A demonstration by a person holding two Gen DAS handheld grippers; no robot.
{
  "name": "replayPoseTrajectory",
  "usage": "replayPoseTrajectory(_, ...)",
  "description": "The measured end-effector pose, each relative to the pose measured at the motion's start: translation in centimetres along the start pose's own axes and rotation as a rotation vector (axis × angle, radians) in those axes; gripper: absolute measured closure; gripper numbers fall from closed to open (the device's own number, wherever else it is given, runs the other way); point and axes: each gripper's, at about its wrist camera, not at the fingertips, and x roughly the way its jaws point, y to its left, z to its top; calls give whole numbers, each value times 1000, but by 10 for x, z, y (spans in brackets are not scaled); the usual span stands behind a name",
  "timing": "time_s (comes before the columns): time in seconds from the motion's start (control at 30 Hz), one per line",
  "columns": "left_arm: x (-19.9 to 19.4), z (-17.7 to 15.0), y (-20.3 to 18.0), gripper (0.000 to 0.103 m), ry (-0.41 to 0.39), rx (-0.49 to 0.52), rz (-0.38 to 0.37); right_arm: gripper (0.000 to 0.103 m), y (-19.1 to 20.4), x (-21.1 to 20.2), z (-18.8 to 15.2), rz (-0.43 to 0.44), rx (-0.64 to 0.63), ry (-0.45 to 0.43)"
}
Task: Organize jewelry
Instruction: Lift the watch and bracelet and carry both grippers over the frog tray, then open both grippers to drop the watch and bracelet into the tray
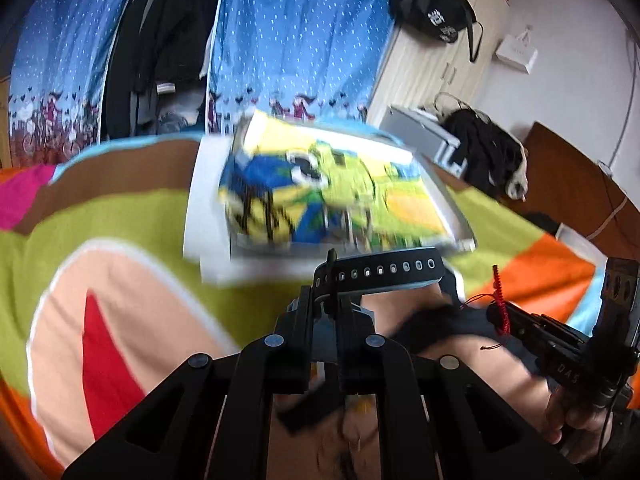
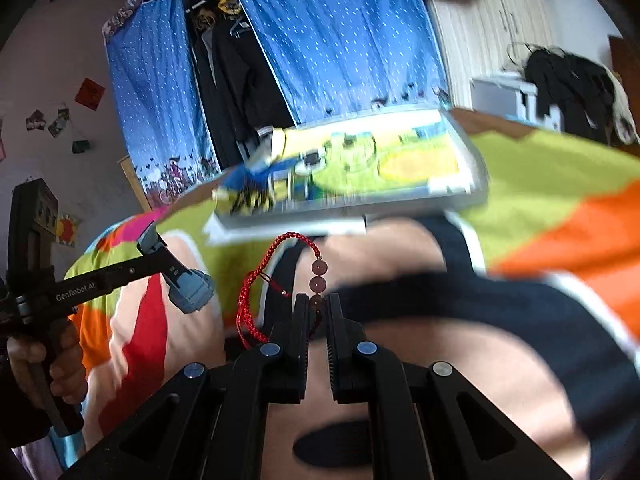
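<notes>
My left gripper (image 1: 326, 304) is shut on a black watch strap (image 1: 380, 274) with a row of holes, which lies across the fingertips above the bed. My right gripper (image 2: 318, 308) is shut on a red braided cord bracelet (image 2: 260, 280) with three brownish beads (image 2: 319, 276); the cord loops up and to the left. The right gripper shows in the left wrist view (image 1: 500, 316) with the red cord (image 1: 499, 292). The left gripper with the watch shows in the right wrist view (image 2: 184, 280). A flat grey tray (image 1: 448, 196), lined with a cartoon-print cloth, lies ahead on the bed; it also shows in the right wrist view (image 2: 472, 160).
The bed has a bright green, orange, peach and red cover (image 1: 120, 240). A white sheet (image 1: 208, 200) lies under the tray. Blue dotted curtains (image 1: 300, 40) and hanging dark clothes stand behind. A wooden cabinet (image 1: 432, 60) and a grey box (image 1: 420, 132) are at right.
</notes>
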Motion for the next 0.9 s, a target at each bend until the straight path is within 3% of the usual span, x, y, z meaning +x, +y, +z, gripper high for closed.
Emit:
replayPoseTrajectory(0.2, 32, 44, 8, 96, -49, -7, 56, 95, -6, 50, 53, -24, -45, -10)
replayPoseTrajectory(0.37, 59, 59, 13, 96, -45, 7, 72, 95, -23, 99, 81, -60, -30, 5)
replayPoseTrajectory(0.8, 103, 56, 29, 95, 34, -40, 88, 95, -50, 149, 82, -95, 3, 90)
replayPoseTrajectory(0.9, 100, 58, 26, 89, 28, -20, 103, 94, -51, 152, 82, -103, 2, 96)
